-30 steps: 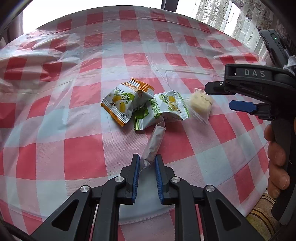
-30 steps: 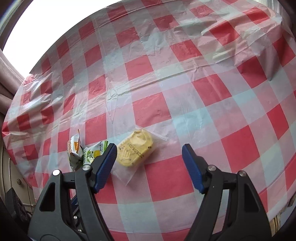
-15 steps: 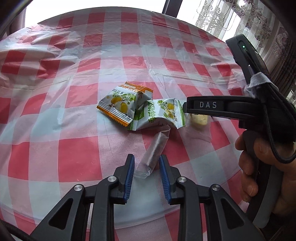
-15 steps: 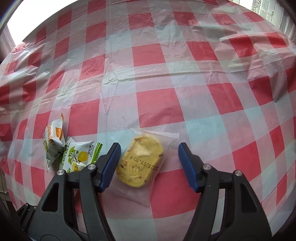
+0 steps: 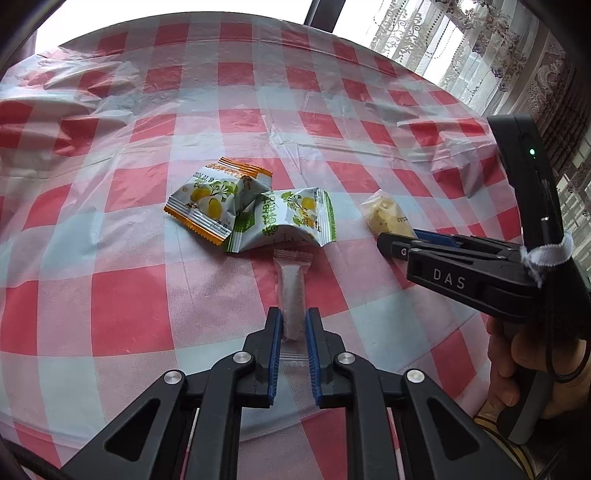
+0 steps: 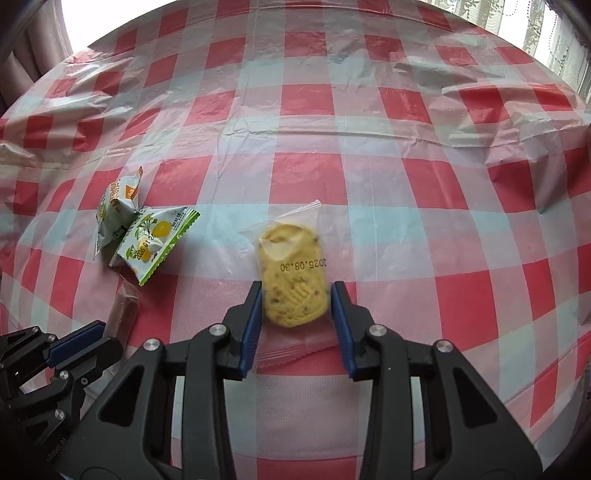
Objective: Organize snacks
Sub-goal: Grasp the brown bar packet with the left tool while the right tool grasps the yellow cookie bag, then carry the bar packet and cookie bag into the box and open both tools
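Note:
My left gripper [image 5: 294,325] has its jaws close around the near end of a slim clear stick packet [image 5: 293,291], which lies flat on the cloth just below two green and orange snack packets [image 5: 251,206]. My right gripper [image 6: 295,310] has its jaws closed in against both sides of a yellow cookie in a clear bag [image 6: 293,280]. The cookie bag [image 5: 388,218] and the right gripper [image 5: 413,242] also show at the right of the left wrist view. The two snack packets [image 6: 144,229] and the stick packet [image 6: 123,310] show at the left of the right wrist view.
A red and white checked plastic tablecloth [image 5: 122,314] covers the round table, wrinkled at the far side. Lace curtains [image 5: 424,29] hang beyond the far right edge. The left gripper's fingers [image 6: 70,347] reach in at the lower left of the right wrist view.
The stick packet has come down from a tilted, lifted pose to lie flat and straight. My right gripper has moved over the cookie bag and narrowed its jaws onto it.

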